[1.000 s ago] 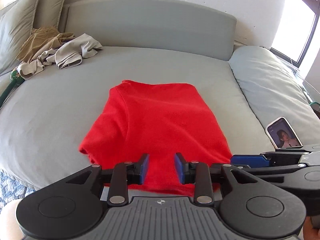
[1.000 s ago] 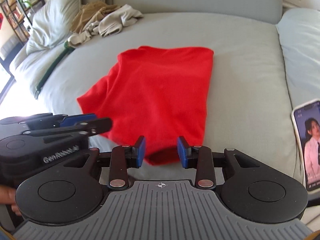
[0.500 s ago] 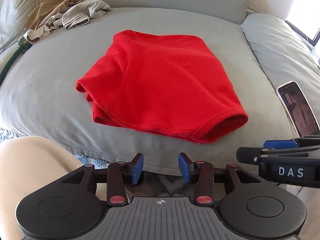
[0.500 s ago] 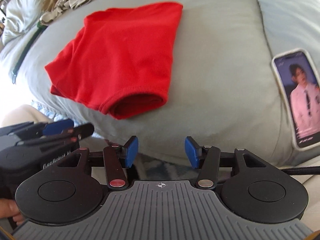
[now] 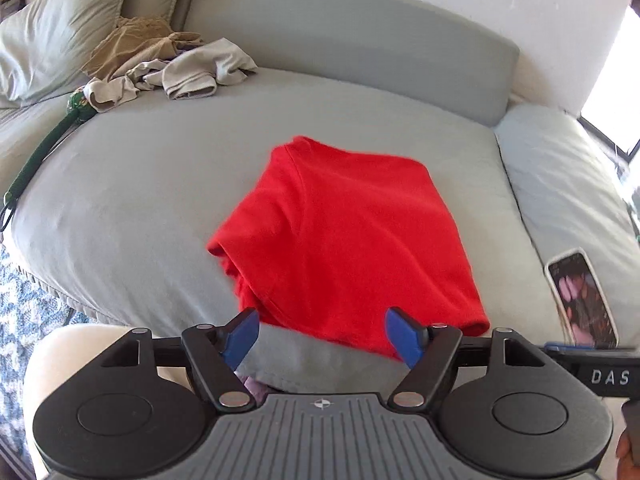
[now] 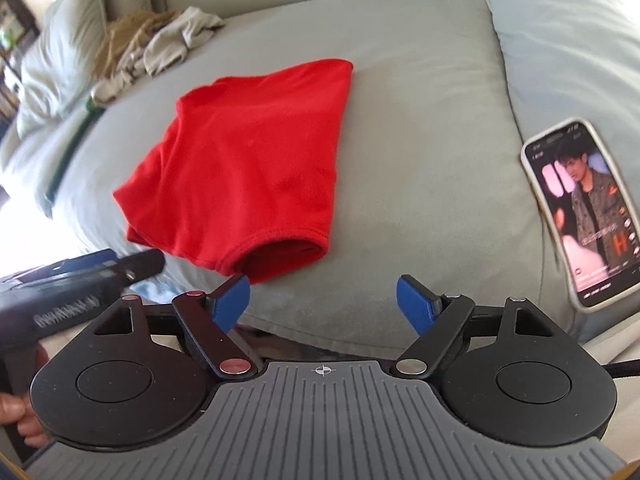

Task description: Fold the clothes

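Your left tongs (image 5: 322, 334) and right tongs (image 6: 323, 302) are both opening with nothing between them, the folded red shirt (image 5: 348, 248) lying on the sofa cushion (image 5: 132, 200) at twelve o'clock.

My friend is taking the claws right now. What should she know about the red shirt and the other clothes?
Left claw: jaws opening, nothing between them, near the front edge of the sofa.
Right claw: jaws opening too, nothing between them.
Red shirt: lies folded in the middle of the sofa seat, touched by neither claw. That one looks done.
Pile of clothes: tan and beige, crumpled at the back left by the pillow. Still to fold.
Phone: on the seat to the right of the shirt, screen on. Keep the claws off it.
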The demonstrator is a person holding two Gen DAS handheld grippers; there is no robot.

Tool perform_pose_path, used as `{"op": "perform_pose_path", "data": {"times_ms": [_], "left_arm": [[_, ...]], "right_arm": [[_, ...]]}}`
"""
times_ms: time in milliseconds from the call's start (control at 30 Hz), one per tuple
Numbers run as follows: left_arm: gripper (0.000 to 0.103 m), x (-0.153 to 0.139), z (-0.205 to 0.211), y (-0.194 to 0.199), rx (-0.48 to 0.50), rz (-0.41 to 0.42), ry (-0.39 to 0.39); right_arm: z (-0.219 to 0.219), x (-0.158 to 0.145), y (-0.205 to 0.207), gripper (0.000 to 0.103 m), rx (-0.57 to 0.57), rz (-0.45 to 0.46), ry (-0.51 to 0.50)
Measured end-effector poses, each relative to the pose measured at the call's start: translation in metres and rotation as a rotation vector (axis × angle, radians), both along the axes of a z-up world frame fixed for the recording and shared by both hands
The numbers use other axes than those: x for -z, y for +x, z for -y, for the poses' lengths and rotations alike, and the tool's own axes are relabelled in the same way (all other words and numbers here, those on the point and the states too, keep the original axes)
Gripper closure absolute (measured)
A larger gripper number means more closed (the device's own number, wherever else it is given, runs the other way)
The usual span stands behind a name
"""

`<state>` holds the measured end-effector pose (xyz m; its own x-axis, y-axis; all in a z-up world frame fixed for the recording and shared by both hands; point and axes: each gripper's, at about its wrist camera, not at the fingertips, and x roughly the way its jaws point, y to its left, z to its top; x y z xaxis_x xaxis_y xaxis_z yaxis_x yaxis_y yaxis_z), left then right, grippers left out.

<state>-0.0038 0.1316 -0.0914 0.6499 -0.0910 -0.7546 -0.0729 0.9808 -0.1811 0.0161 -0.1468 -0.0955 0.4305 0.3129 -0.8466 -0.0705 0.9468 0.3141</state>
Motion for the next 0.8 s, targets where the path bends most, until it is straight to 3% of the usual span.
{"op": "perform_pose_path", "data": {"times_ms": [133,233,367,600,800], "left_arm": [[0.018,-0.010,-0.034,0.022,-0.077,0.061,-0.008],[0.016,0.000,-0.055,0.046,-0.079,0.023,-0.053],[0.016,0.025,-0.081,0.073,-0.064,-0.076,-0.220],[0.018,0.055,-0.096,0.103,0.004,-0.123,-0.450],[0.021,0.069,-0.092,0.129,0.121,-0.187,-0.530]], "right_arm": [[0.022,0.012,0.011,0.020,0.075,-0.044,0.134],[0.033,0.019,0.021,0.020,0.106,-0.057,0.212],[0.049,0.034,0.040,0.020,0.149,-0.091,0.375],[0.061,0.066,0.072,0.020,0.204,-0.134,0.582],[0.059,0.086,0.100,0.024,0.189,-0.149,0.665]]}}
